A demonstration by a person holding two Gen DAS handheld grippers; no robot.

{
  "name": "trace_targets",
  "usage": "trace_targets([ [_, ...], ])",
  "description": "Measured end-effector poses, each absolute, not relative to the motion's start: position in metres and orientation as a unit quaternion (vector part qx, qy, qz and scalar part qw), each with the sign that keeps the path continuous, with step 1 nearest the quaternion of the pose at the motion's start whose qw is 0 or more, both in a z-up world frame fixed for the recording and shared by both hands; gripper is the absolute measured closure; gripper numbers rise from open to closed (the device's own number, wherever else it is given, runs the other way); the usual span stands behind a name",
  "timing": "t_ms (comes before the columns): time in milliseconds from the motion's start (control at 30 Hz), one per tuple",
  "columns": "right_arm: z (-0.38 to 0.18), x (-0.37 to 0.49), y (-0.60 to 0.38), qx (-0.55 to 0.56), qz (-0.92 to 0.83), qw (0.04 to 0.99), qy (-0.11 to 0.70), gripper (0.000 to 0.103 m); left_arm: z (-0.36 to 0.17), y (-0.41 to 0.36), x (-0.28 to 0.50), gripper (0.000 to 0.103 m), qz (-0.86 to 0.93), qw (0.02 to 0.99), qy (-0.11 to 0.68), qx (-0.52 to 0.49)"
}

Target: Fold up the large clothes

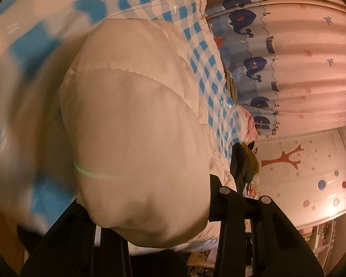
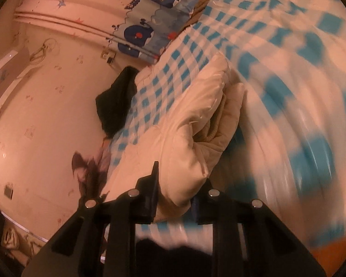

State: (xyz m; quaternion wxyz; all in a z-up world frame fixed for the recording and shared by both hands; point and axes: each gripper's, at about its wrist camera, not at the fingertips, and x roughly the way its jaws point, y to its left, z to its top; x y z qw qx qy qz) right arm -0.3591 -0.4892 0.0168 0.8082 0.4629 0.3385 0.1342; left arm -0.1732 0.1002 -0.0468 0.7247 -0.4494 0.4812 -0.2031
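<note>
In the left wrist view, a puffy cream quilted jacket (image 1: 136, 138) bulged right over the left hand-held gripper (image 1: 150, 221), its padded bulk filling the gap between the black fingers, which clamped it. It lay over a blue-and-white checked sheet (image 1: 210, 73), with a whale-print curtain (image 1: 253, 64) beyond.

In the right wrist view, the right hand-held gripper (image 2: 177, 198) held a folded edge of the same jacket (image 2: 196, 127) between its fingers. The jacket stretched ahead across the checked sheet (image 2: 265, 46), beside a dark garment (image 2: 117, 101).

A cream padded jacket (image 2: 196, 124) lies on blue-checked bedding (image 2: 265, 46).
</note>
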Motion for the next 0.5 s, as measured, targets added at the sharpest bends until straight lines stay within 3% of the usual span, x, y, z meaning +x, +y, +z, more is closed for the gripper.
trace_targets([
  [67, 0.004, -0.383, -0.483, 0.464, 0.138, 0.799, 0.355, 0.078, -0.058, 0.110, -0.201, 0.063, -0.199, 0.723, 0.489, -0.446],
  [133, -0.015, -0.397, -0.482, 0.475, 0.130, 0.787, 0.371, 0.062, -0.080, 0.120, -0.216, 0.053, -0.197, 0.710, 0.501, -0.453],
  [267, -0.045, -0.401, -0.495, 0.532, 0.124, 0.757, 0.358, 0.044, -0.103, 0.128, -0.221, 0.045, -0.197, 0.700, 0.494, -0.476],
  [433, -0.049, -0.374, -0.493, 0.546, 0.133, 0.752, 0.345, 0.045, -0.096, 0.119, -0.212, 0.025, -0.174, 0.724, 0.472, -0.473],
  [500, -0.051, -0.372, -0.495, 0.544, 0.116, 0.757, 0.343, 0.063, -0.096, 0.116, -0.210, 0.029, -0.161, 0.731, 0.466, -0.472],
])
